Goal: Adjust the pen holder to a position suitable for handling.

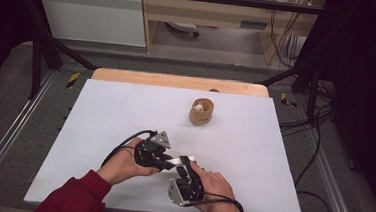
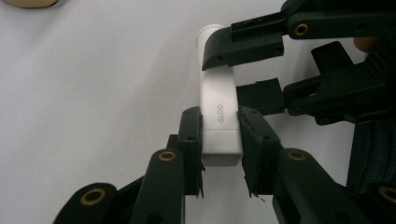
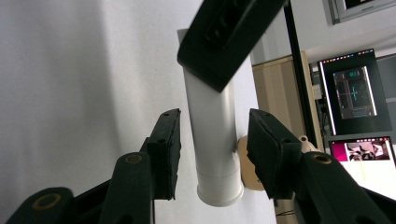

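Observation:
A white tube (image 2: 218,88) marked GLOO is held just above the white table top (image 1: 125,111), near its front edge. My left gripper (image 2: 219,135) is shut on the tube's flat end, pads pressing both sides. From the other side, my right gripper (image 3: 210,149) has its jaws around the tube's round cap end (image 3: 217,182), with a thin gap at each pad, so it is open. In the high view the left gripper (image 1: 164,160) and right gripper (image 1: 186,166) meet at the tube (image 1: 176,162), a hand behind each.
A small round wooden cup (image 1: 201,112) holding a pale object stands toward the far right of the table top. A wooden strip (image 1: 177,81) runs along the far edge. Black frame bars and cables lie around the table.

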{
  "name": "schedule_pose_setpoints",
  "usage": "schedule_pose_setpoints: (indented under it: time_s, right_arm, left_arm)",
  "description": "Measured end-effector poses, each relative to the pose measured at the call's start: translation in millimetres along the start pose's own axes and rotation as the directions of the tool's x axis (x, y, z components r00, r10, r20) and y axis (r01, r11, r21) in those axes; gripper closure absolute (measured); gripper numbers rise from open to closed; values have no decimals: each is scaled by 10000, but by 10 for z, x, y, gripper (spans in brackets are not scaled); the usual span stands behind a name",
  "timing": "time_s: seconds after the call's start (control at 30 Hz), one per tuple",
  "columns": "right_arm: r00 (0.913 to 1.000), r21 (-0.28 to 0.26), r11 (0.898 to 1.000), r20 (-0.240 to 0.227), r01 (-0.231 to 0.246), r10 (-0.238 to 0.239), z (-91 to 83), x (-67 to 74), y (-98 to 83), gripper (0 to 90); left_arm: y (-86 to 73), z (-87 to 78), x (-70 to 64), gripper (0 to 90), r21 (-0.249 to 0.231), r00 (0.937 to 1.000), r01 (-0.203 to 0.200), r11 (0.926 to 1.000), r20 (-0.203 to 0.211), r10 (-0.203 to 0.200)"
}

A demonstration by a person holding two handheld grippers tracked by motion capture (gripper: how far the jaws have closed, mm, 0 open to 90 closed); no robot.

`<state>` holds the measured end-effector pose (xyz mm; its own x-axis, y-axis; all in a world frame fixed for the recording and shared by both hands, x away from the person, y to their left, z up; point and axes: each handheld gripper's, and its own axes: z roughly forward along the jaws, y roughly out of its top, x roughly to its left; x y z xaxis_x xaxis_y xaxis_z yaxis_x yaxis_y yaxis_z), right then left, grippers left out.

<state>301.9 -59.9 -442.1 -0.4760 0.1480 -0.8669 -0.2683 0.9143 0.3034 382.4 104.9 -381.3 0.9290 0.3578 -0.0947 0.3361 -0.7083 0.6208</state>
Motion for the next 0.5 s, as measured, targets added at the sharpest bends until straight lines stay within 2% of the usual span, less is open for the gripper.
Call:
schedule_pose_setpoints:
  time_s: [0.07, 0.1, 0.23, 0.5]
  right_arm:
    - [9997, -33, 9997, 74, 239, -239, 0, 5, 6, 567]
    - [9998, -3, 9998, 113, 188, -188, -4, 16, 12, 576]
    - [9970, -4, 9976, 330, 696, -695, -5, 33, 23, 600]
    - [9921, 27, 9932, 470, 1167, -1167, -21, 55, 44, 642]
  left_arm:
    - [5, 4, -5, 713, 21, 10000, -7, 10000, 49, 7]
    - [8, 6, -8, 712, 71, 10000, -24, 10000, 60, 24]
    - [11, 12, -15, 713, 10, 9998, 24, 10000, 188, -24]
    - [8, 0, -11, 713, 34, 9993, 130, 9999, 342, -131]
